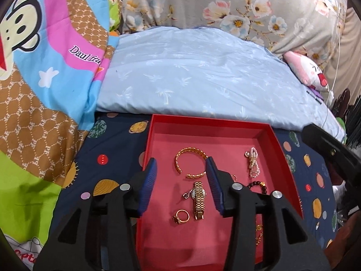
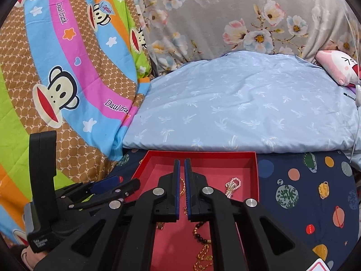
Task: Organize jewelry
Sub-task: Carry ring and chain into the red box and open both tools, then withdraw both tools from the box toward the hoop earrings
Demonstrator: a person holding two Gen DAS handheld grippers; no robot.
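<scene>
Left tongs (image 1: pixel 181 164) gape over red tray (image 1: pixel 227 124); blanket (image 2: pixel 67 67) reads "Daulfrank".

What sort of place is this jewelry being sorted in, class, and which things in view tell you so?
Most likely a bedroom, on a bed. The red tray sits on a planet-print sheet, with a pale blue pillow behind it and a cartoon-monkey quilt piled alongside.
</scene>
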